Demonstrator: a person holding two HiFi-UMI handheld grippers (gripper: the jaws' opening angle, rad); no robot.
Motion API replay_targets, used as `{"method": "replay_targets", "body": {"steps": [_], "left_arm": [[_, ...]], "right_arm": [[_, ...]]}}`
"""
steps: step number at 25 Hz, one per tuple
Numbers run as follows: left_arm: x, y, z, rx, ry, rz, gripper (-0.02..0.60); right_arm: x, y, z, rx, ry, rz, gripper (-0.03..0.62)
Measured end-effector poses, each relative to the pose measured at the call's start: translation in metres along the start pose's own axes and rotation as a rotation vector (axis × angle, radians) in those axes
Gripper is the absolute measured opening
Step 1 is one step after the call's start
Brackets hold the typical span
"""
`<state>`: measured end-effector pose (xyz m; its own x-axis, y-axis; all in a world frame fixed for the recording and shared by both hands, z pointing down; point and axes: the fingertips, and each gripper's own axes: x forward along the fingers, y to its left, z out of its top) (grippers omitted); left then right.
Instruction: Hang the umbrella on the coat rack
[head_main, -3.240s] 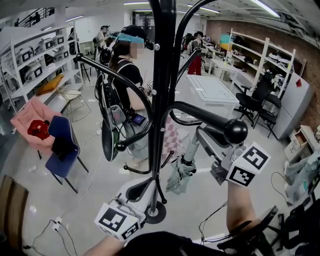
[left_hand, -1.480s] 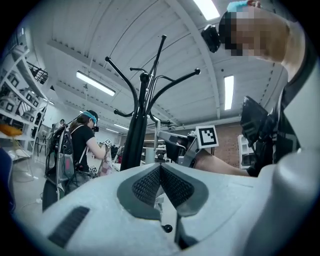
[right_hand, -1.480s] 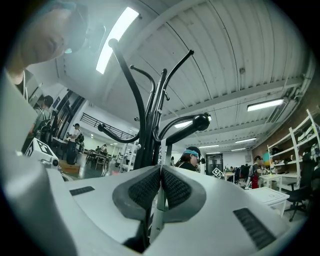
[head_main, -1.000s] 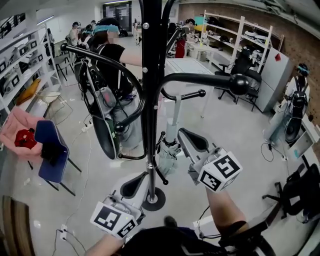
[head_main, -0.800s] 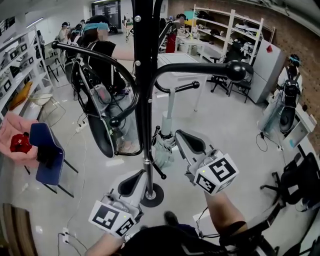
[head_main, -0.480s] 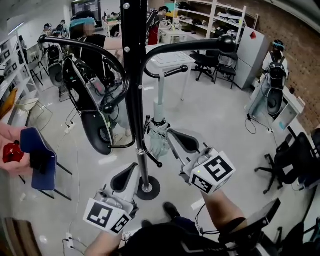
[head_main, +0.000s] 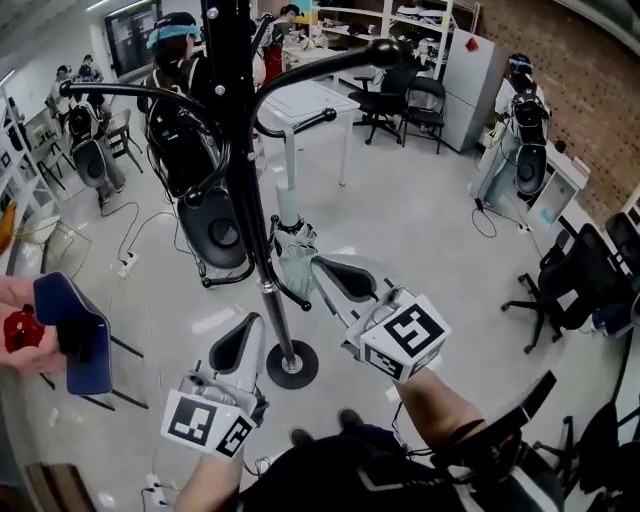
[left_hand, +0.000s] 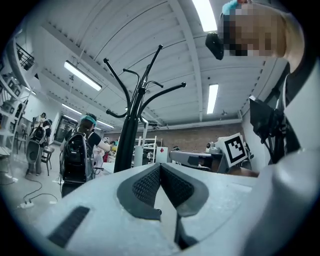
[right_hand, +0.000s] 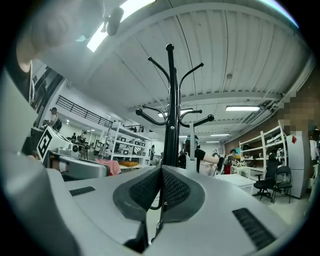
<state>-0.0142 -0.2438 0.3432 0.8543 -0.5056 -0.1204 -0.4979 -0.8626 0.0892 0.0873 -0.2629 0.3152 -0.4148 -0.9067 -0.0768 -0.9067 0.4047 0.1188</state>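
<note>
Hanging on the coat rack (head_main: 232, 120), the umbrella (head_main: 296, 262) is seen. Left tongs (left_hand: 160, 167) and right tongs (right_hand: 161, 170) are pressed together, nothing held.

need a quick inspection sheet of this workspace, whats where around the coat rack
surface: pale grey floor, which the rack stands on.
job's things: black metal coat rack is upright; folded pale green umbrella hangs beside its pole, white shaft reaching up to a curved arm.
clutter: blue chair at far left; black office chairs further back.
grippers: left claw shut, nothing in it; right claw shut, nothing in it, close beside the umbrella.
cables: loose black cables on the floor at left.
surroundings: person with a black backpack behind the rack; brick wall at right.
</note>
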Motion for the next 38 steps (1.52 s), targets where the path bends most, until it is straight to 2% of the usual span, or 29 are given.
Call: {"method": "replay_targets", "body": {"steps": [12,23,38], "left_arm": [[0.017,-0.025,0.009,0.042,0.016,0.041,0.011],[0.02,-0.022,0.011,0.029,-0.003,0.102,0.011],[0.028,-0.025,0.01,0.033,-0.012,0.134,0.011]], "right_arm": [[-0.025,-0.011,0.002,-0.006,0.018,0.021,0.008],[-0.032,-0.012,0.011,-0.01,-0.012,0.058,0.008],[-0.033,-0.023,0.004,0.011,-0.009,0.065,0.008]]}}
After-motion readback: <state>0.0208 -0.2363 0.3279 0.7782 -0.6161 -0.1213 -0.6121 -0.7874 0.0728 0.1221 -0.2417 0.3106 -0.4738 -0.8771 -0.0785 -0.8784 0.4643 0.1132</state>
